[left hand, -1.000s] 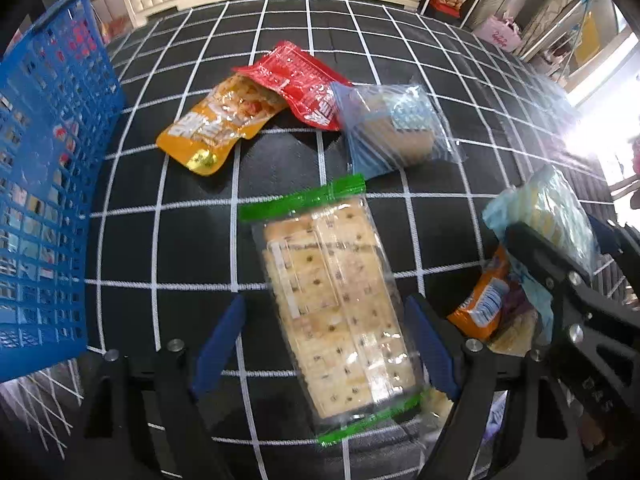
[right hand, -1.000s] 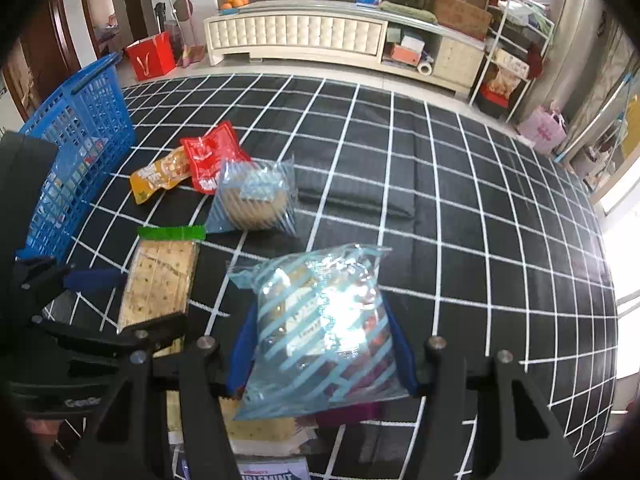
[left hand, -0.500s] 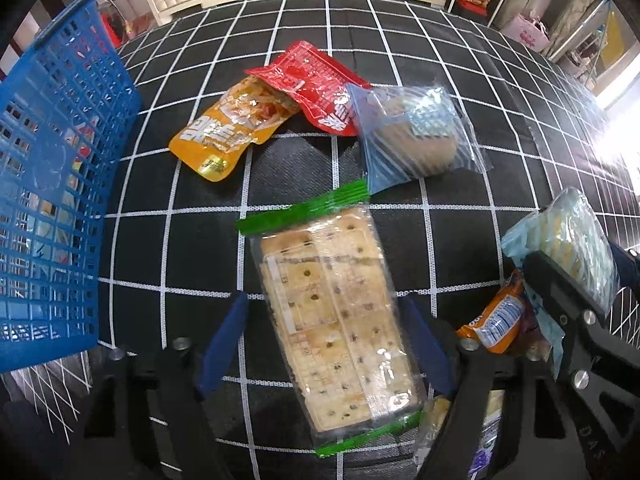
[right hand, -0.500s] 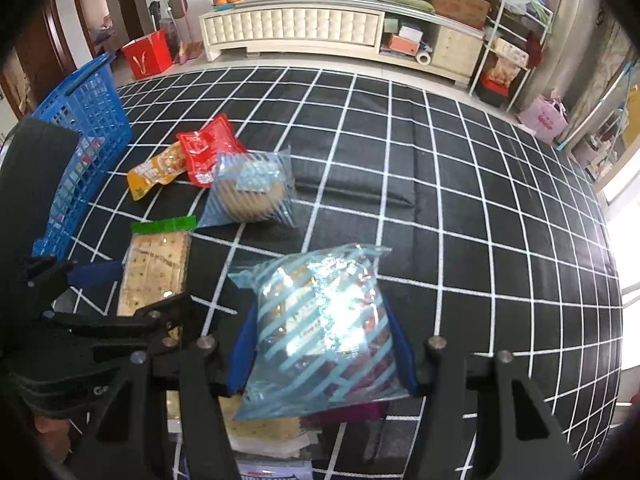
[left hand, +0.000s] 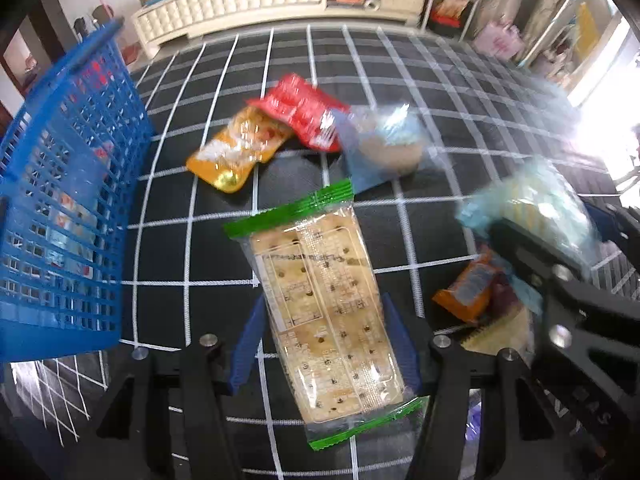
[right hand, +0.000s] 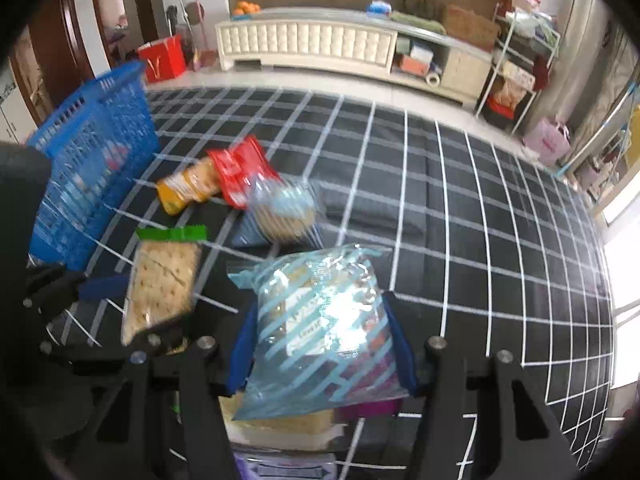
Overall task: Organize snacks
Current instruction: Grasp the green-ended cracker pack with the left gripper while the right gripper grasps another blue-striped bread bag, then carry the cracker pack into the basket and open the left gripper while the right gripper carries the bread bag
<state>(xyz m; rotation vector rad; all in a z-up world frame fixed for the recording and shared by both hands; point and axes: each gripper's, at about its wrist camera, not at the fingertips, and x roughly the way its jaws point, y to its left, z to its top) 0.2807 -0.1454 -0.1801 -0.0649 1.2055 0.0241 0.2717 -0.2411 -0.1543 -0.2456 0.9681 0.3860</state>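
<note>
My left gripper (left hand: 322,344) is shut on a clear cracker pack with green ends (left hand: 320,296) and holds it above the black grid cloth; the pack also shows in the right wrist view (right hand: 162,286). My right gripper (right hand: 320,348) is shut on a blue-striped clear snack bag (right hand: 320,328), seen from the left wrist view at the right (left hand: 536,208). A blue mesh basket (left hand: 60,208) stands at the left (right hand: 92,164). An orange pouch (left hand: 236,148), a red pouch (left hand: 300,112) and a blue-striped bag with a round cake (left hand: 384,148) lie on the cloth beyond.
More snack packs lie low between the grippers, including an orange packet (left hand: 468,288) and a flat cracker pack (right hand: 280,424). A white cabinet (right hand: 312,44) and shelves (right hand: 516,68) stand beyond the cloth's far edge. Bright window light falls at the right.
Both grippers have risen and tilted up with their packs held; the cracker pack has lifted off the cloth and the basket looks nearer in the left wrist view.
</note>
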